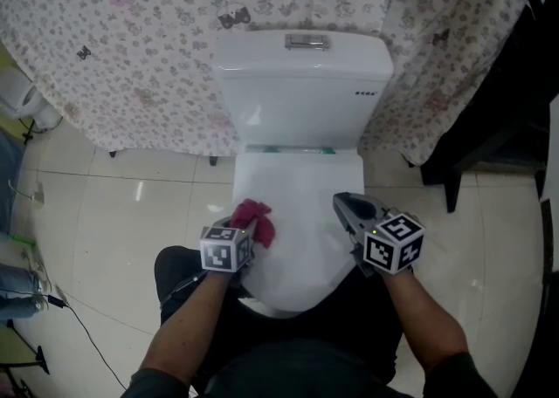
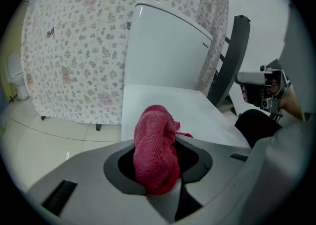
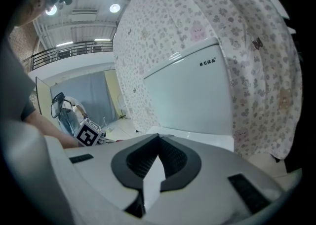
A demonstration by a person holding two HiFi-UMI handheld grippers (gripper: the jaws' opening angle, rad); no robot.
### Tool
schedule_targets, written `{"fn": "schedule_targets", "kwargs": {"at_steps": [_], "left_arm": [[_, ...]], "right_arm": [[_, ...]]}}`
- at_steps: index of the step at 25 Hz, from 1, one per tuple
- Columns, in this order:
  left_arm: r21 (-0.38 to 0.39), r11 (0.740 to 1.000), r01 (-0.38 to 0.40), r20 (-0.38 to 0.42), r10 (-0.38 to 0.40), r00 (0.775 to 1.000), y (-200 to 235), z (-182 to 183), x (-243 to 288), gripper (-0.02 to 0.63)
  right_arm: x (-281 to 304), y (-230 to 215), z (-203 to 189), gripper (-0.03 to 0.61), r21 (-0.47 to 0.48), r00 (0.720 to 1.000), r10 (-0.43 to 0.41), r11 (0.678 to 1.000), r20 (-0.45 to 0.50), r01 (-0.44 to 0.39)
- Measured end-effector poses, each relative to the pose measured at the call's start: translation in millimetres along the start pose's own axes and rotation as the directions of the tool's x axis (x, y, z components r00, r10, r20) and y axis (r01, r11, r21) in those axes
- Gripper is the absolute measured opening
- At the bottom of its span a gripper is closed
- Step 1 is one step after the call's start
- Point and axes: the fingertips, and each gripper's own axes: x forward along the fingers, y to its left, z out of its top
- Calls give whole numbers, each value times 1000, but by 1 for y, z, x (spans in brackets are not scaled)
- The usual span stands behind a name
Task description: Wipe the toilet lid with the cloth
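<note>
1. Head view looks steeply down on a white toilet with its lid [image 1: 301, 180] closed. The tank [image 1: 304, 82] stands at the lid's far edge, against a flower-printed curtain [image 1: 131, 38].
2. The left tongs [image 1: 245, 231] are at the lid's left edge, toward its front. They pinch a red cloth [image 1: 259, 220], which bunches out of their tips over the lid's front-left part.
3. Left gripper view shows the terry cloth wedged between the two jaws and bulging up out of them, with the white lid just behind. Whether the cloth presses on the lid cannot be told.
4. The right tongs [image 1: 344, 203] are at the lid's right edge, level with the left pair and well apart from the cloth, tips pointing toward the tank.
5. Right gripper view shows those jaws pressed together with nothing between them.
6. Pale glossy floor tiles [image 1: 113, 213] lie on both sides of the toilet, and the person's dark-clad legs are at the lid's front edge.
</note>
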Motion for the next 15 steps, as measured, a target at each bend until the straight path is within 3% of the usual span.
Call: {"fn": "schedule_targets", "kwargs": {"at_steps": [11, 15], "left_arm": [[-75, 996, -36, 3, 37, 999, 31, 0, -13, 133], [-145, 984, -101, -8, 101, 995, 57, -4, -21, 135]], "right_arm": [[4, 7, 1, 5, -10, 1000, 6, 1000, -13, -6], [6, 10, 0, 5, -13, 1000, 10, 1000, -21, -11]]}}
